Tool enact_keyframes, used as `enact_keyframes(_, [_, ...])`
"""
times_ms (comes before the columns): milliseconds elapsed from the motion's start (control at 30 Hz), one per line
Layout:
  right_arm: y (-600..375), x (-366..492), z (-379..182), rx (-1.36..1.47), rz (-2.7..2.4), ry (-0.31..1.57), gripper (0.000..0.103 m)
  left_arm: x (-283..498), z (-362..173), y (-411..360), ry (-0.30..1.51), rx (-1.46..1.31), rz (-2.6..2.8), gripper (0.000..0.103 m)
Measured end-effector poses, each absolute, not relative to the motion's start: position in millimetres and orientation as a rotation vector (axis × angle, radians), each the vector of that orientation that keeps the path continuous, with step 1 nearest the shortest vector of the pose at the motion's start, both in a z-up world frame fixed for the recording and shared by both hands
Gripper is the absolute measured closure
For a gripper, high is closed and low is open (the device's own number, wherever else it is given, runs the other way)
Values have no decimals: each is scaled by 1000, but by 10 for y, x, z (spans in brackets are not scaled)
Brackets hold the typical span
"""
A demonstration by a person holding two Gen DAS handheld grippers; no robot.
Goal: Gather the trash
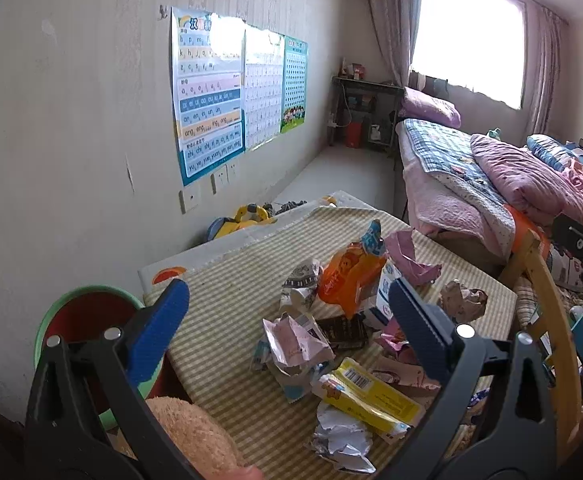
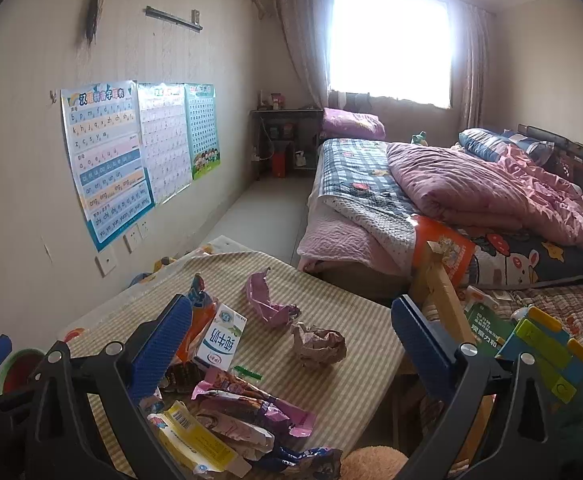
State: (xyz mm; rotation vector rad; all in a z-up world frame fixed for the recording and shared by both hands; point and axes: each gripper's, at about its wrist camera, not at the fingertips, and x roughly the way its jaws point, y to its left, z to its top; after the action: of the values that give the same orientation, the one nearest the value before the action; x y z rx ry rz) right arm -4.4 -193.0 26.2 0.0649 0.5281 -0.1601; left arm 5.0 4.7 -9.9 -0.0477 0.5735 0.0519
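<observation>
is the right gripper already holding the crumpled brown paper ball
No, the right gripper stands wide open with nothing clamped, and the crumpled brown paper ball lies free on the striped table cover.

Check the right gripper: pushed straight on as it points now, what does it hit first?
Likely the crumpled brown paper ball, lying centred between the open right gripper jaws on the striped tablecloth; depth is unclear.

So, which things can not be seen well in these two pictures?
- Green bin: left wrist view, inside hidden behind the left tool.
- Yellow toy: left wrist view, mostly hidden behind the table edge.
- Shelf items: right wrist view, too small.
- Outside the window: washed out by glare.
</observation>
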Motion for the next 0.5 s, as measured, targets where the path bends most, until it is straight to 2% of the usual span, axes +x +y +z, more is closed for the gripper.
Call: enact_keyframes(500, [-1889, -35, 240, 64, -156, 545, 7, 38, -116, 82, 578, -46, 71, 5])
